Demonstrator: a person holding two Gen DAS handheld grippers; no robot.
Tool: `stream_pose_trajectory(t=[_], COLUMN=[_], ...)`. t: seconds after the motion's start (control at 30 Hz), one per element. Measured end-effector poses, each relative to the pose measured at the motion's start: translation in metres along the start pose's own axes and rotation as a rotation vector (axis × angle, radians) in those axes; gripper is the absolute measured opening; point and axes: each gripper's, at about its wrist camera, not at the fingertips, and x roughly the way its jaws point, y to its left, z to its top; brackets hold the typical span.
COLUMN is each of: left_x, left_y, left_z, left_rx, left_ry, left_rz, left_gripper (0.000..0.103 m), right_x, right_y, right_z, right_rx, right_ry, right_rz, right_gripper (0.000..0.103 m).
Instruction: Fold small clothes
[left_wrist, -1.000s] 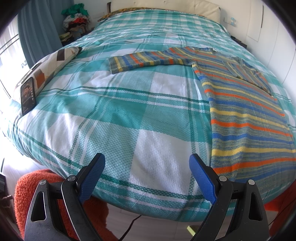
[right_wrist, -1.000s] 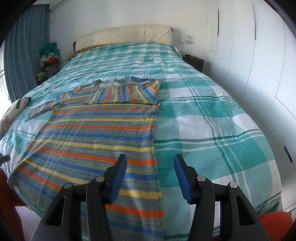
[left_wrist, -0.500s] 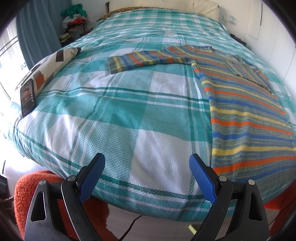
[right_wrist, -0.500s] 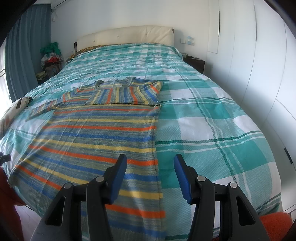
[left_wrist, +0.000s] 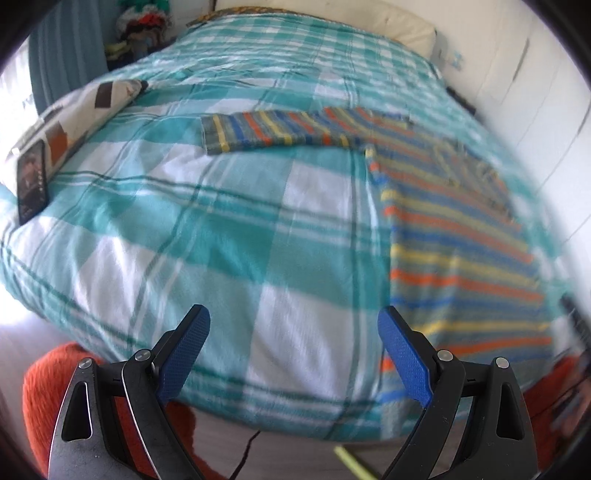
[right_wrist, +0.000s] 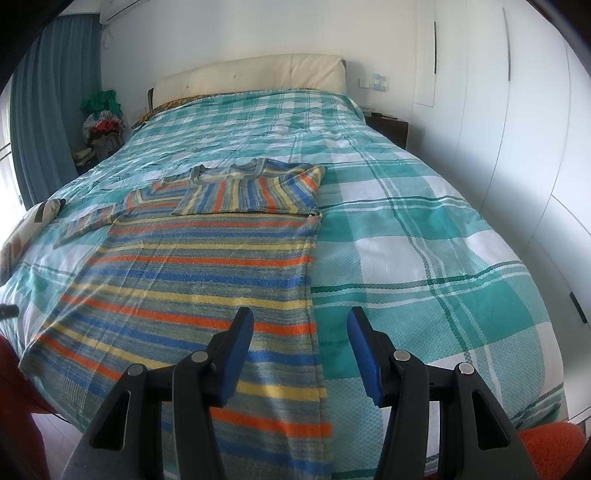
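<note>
Though tools (right_wrist: 301, 350) apart, sweater (right_wrist: 207, 273) beneath

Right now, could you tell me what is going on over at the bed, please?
A person is folding a striped sweater spread flat on the checked bedspread. One sleeve is already folded across the chest; the other sleeve lies stretched out sideways. Both the left gripper and the right gripper are open and empty near the foot of the bed, touching nothing. A phone rests on a pillow at the edge.
</note>
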Motion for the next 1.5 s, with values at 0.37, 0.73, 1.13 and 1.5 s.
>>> stream_pose_trajectory(t=[0.37, 0.73, 1.13, 1.5], left_x=[0.084, 0.188, 0.090, 0.170], left_y=[0.114, 0.108, -0.114, -0.215], left_z=[0.176, 0.195, 0.277, 0.232], left_rx=[-0.339, -0.261, 0.160, 0.107], left_ry=[0.033, 0.159, -0.037, 0.117], left_rz=[-0.138, 0.084, -0.129, -0.306], left_gripper=[0.093, 0.003, 0.002, 0.065], right_x=[0.007, 0.019, 0.018, 0.012], right_y=[-0.003, -0.001, -0.002, -0.018], right_z=[0.000, -0.005, -0.002, -0.001], right_rx=[0.012, 0.007, 0.036, 0.102], right_ry=[0.019, 0.074, 0.066, 0.052], right_rz=[0.013, 0.011, 0.090, 0.101], right_gripper=[0.053, 0.053, 0.053, 0.053])
